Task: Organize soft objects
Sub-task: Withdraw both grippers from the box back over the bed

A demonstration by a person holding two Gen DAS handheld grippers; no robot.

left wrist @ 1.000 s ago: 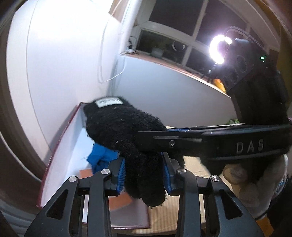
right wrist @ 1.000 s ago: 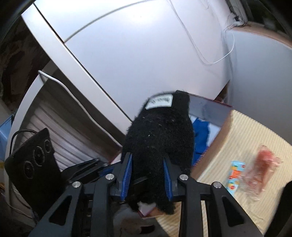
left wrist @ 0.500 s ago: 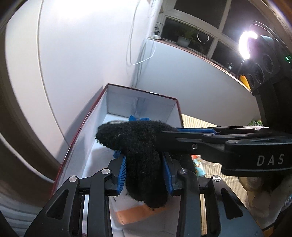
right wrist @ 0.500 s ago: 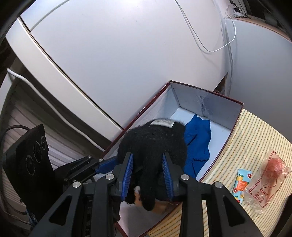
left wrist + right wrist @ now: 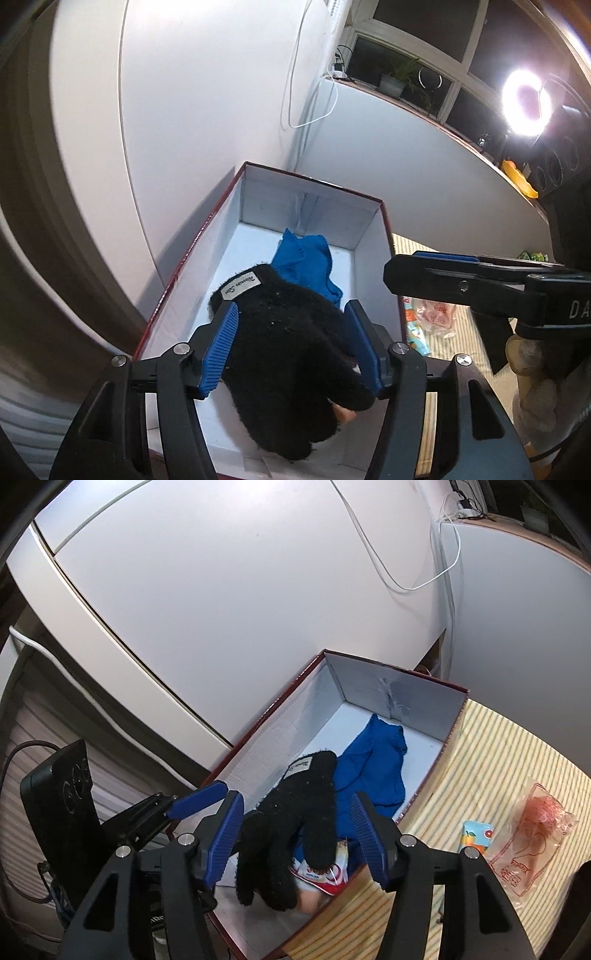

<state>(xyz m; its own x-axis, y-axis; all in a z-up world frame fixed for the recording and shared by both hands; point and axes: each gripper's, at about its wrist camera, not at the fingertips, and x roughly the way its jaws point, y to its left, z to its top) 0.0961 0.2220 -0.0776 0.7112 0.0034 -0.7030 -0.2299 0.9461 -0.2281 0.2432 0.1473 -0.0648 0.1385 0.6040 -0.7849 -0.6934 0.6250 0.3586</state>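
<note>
Change since earlier: both tongs, which were clamped on the black glove half a second ago, now stand spread, and the glove has gone down into the box.

Left wrist view, tongs: left tongs point(image 5: 295, 350) apart at lower centre, blue pads either side of the black glove point(image 5: 291, 369); whether a pad brushes the fleece cannot be told.
Left wrist view, glove: lying in the box point(image 5: 314, 206), cuff and its white label toward the middle of the frame, fingers toward the bottom edge, cuff overlapping the blue cloth point(image 5: 306, 258).
Left wrist view, other tongs: right tongs point(image 5: 406, 273) reach in from the right edge, clear of the glove.

Right wrist view, tongs: right tongs point(image 5: 295, 834) wide apart at lower centre, daylight between each pad and the black glove point(image 5: 295, 830).
Right wrist view, glove: resting in the box point(image 5: 399, 694), beside and partly over the blue cloth point(image 5: 376, 768), its fingers over a red-and-white packet point(image 5: 325, 867).
Right wrist view, desk: striped desk point(image 5: 498, 753) at right carries an orange carton point(image 5: 476, 834) and a clear pink bag point(image 5: 532, 830), well apart from the box.

Step in hand: release of the glove, apparently just made.
Next move: lift both tongs straight up without snagging the fleece, then look for any soft item left outside; the bag's contents are too unclear to judge.
</note>
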